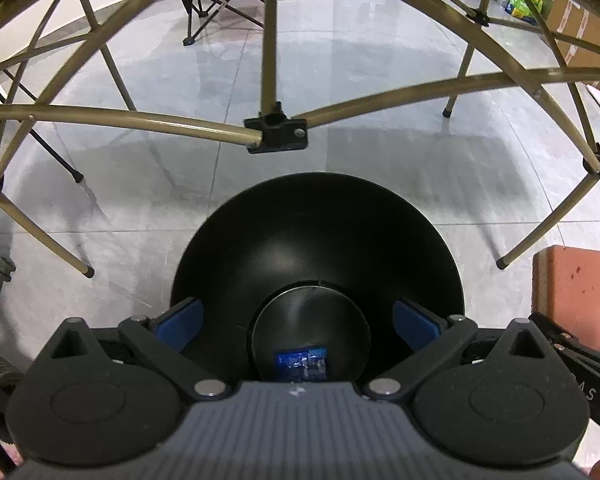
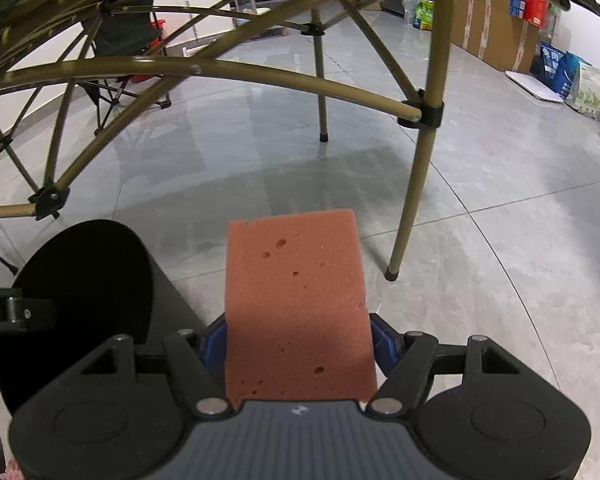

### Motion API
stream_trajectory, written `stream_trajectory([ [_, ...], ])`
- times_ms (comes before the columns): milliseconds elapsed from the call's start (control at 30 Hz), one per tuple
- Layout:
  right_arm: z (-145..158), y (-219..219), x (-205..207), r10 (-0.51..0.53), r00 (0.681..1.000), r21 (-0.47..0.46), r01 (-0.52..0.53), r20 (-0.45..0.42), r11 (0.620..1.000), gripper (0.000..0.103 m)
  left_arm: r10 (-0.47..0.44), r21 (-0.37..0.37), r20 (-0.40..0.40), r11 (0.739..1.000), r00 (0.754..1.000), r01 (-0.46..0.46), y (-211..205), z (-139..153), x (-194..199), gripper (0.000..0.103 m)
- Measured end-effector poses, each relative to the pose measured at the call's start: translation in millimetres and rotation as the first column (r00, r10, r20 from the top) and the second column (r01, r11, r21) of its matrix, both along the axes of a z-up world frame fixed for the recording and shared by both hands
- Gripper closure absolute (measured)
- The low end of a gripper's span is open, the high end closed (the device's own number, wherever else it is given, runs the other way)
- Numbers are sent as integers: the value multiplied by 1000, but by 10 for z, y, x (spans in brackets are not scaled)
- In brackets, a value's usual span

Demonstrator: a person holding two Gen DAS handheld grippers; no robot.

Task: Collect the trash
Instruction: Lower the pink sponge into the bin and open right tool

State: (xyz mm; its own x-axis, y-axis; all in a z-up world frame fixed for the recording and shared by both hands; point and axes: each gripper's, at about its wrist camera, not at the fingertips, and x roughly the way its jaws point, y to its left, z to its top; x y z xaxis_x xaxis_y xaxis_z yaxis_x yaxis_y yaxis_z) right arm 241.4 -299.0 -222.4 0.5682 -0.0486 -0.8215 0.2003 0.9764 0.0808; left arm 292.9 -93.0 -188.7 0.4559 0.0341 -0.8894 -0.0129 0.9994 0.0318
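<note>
My left gripper [image 1: 298, 320] hangs over a round black trash bin [image 1: 320, 240], jaws wide open, with nothing between the blue pads [image 1: 180, 320]. A small blue piece of trash [image 1: 300, 366] lies at the bin's bottom. My right gripper [image 2: 296, 340] is shut on an orange-pink sponge [image 2: 296, 308], which sticks out forward past the fingers. The sponge [image 1: 568, 292] shows in the left wrist view just right of the bin. In the right wrist view the bin [image 2: 84, 300] stands to the left of the sponge, with part of the left gripper [image 2: 16, 312] above its rim.
Olive metal legs and cross-struts of a folding table [image 1: 276, 132] stand over and behind the bin; one leg [image 2: 412, 184] is right of the sponge. Grey tiled floor [image 2: 480, 240] lies all round. A folding chair [image 2: 120, 60] and cardboard boxes [image 2: 496, 32] stand farther back.
</note>
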Motion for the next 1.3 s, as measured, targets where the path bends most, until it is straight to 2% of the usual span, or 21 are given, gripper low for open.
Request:
stream_trajectory([
  [433, 263, 440, 17, 79, 996, -2, -79, 40, 997, 34, 63, -1, 86, 998, 994, -63, 435, 242, -149, 0],
  [700, 367, 806, 54, 146, 988, -5, -146, 51, 989, 34, 116, -25, 110, 993, 987, -114, 805, 322, -251, 0],
  [1000, 362, 1231, 128, 218, 975, -11, -218, 38, 976, 34, 181, -53, 114, 983, 977, -175, 1207, 346, -323, 0],
  [1300, 278, 1530, 203, 265, 964, -15, -265, 5, 964, 34, 232, -50, 103, 972, 967, -228, 1527, 284, -391, 0],
])
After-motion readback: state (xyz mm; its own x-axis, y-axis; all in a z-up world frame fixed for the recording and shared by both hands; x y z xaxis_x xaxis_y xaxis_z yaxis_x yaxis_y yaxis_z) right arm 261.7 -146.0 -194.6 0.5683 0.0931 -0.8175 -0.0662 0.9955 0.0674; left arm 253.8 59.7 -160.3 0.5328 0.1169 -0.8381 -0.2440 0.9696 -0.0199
